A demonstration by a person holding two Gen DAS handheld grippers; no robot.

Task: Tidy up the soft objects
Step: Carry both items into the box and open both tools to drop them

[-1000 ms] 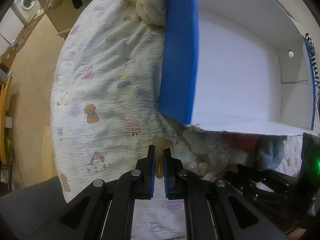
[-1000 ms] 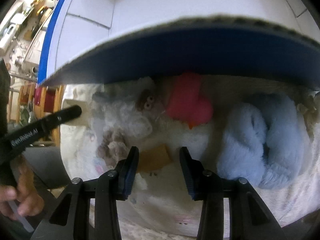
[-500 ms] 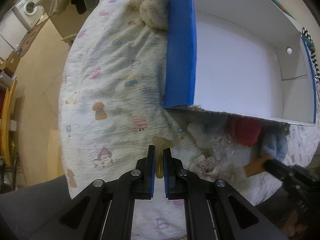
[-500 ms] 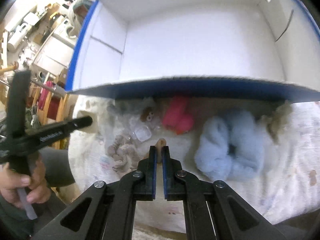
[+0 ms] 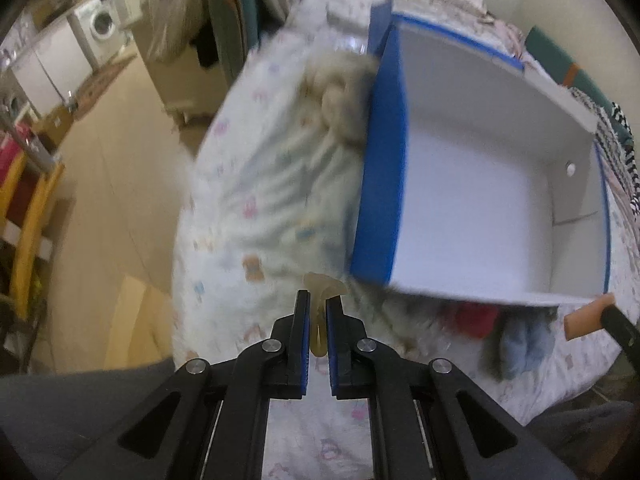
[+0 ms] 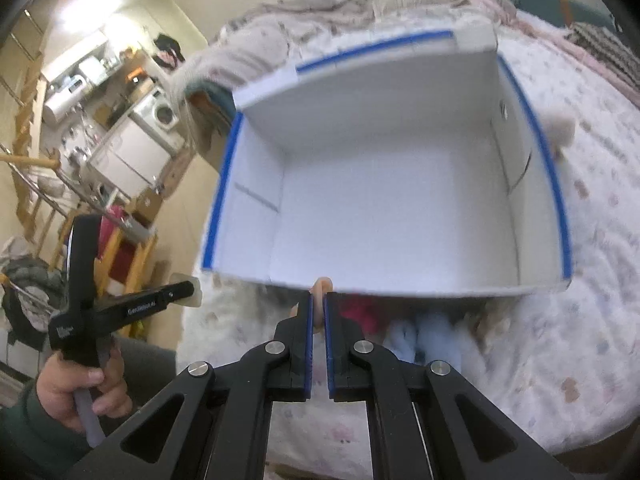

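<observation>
A bed [image 6: 592,240] with a white quilt printed with small cartoon figures fills most of both views. On it, at centre, sits an open box [image 6: 400,200], white inside, blue outside. Against its near wall lie a red toy [image 6: 358,312] and a pale blue plush [image 6: 424,338]. A beige plush [image 5: 340,98] lies against the box's left wall, upper centre of the left view.

Matt cardboard box [image 6: 384,216]; crinkled cotton bedsheet [image 5: 264,200]
</observation>
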